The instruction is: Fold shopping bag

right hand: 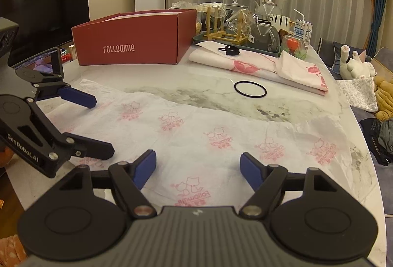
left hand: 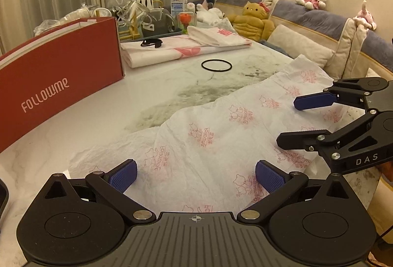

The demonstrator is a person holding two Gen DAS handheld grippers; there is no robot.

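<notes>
Crumpled and printed with pink cats, the white shopping bag [right hand: 196, 134] lies spread flat across the marble table [right hand: 208, 92]. Both tools tilt down over its near edge: the right hand-held gripper [right hand: 198, 168] at 6 o'clock, fingers spread apart and clear of the fabric, and the left hand-held gripper [left hand: 196, 176] at 9 o'clock, likewise apart and empty. A black ring [right hand: 250, 88] rests at 1 o'clock, a red box [right hand: 132, 42] at 11 o'clock.
</notes>
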